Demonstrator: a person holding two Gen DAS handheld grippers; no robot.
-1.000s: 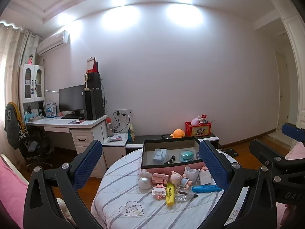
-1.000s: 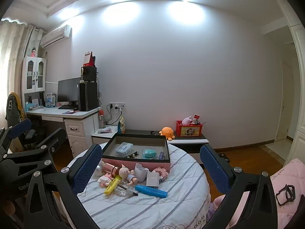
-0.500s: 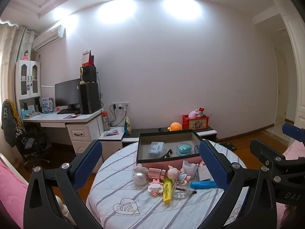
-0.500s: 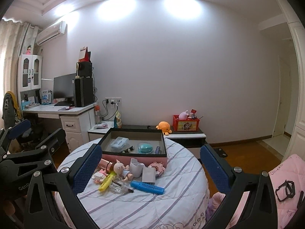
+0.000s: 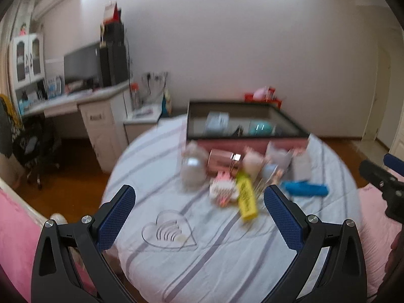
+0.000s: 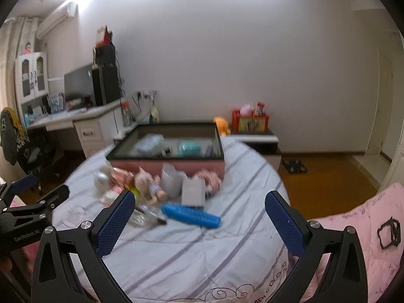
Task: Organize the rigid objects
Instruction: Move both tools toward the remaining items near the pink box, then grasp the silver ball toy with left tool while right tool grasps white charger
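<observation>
A round table under a striped cloth (image 5: 214,247) carries a pink box with a dark rim (image 5: 290,123) (image 6: 222,146); a clear case and a teal thing lie inside. In front of the box lies a blurred heap: a yellow marker (image 5: 246,199), a blue case (image 5: 304,188) (image 6: 192,214), a pig figure (image 6: 144,180), a grey card (image 6: 193,192), a silver egg-shaped thing (image 5: 193,166). My left gripper (image 5: 199,208) is open above the near cloth, short of the heap. My right gripper (image 6: 199,213) is open with the blue case between its fingers' line, apart from it.
A pink bedcover (image 6: 358,229) lies right of the table, another pink cover (image 5: 17,240) on the left. A white desk (image 5: 83,106) with a monitor stands at the back left, a black chair (image 5: 32,149) near it, and a low cabinet (image 6: 255,136) with a red box behind.
Both views have tilted down and moved closer to the table, so the heap and box look larger and blurred. Both grippers stay open.
</observation>
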